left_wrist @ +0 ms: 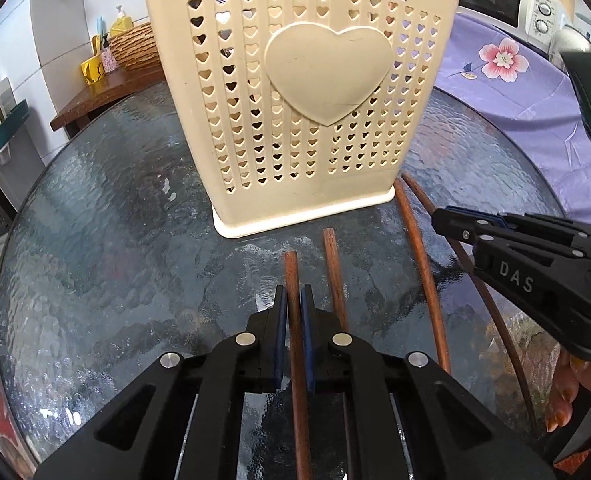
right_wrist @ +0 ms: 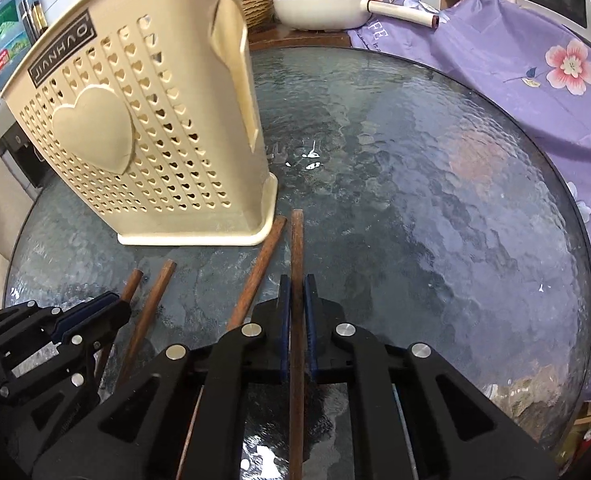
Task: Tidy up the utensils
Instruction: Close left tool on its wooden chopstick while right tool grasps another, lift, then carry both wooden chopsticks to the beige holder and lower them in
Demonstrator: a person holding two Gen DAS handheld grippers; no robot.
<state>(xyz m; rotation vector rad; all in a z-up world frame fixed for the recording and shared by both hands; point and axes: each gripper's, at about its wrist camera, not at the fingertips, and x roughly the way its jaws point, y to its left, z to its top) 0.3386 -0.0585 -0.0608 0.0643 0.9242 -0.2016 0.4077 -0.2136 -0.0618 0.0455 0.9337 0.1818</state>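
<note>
A cream plastic utensil holder (left_wrist: 295, 96) with heart-shaped holes stands upright on the round glass table (left_wrist: 107, 216); it also shows in the right wrist view (right_wrist: 143, 136). Several brown wooden chopsticks lie on the glass in front of it. My left gripper (left_wrist: 294, 294) is shut on one chopstick (left_wrist: 293, 276). My right gripper (right_wrist: 296, 284) is shut on another chopstick (right_wrist: 296, 240), the rightmost one. The right gripper shows in the left wrist view (left_wrist: 455, 220), and the left gripper in the right wrist view (right_wrist: 107, 306). Two more chopsticks (left_wrist: 335, 272) (left_wrist: 419, 264) lie loose between them.
A purple flowered cloth (right_wrist: 515, 72) covers the area to the right of the table. A white pan (right_wrist: 319, 8) and a woven basket (left_wrist: 135, 46) stand on a wooden counter behind. A microwave (left_wrist: 503, 0) is at the back right.
</note>
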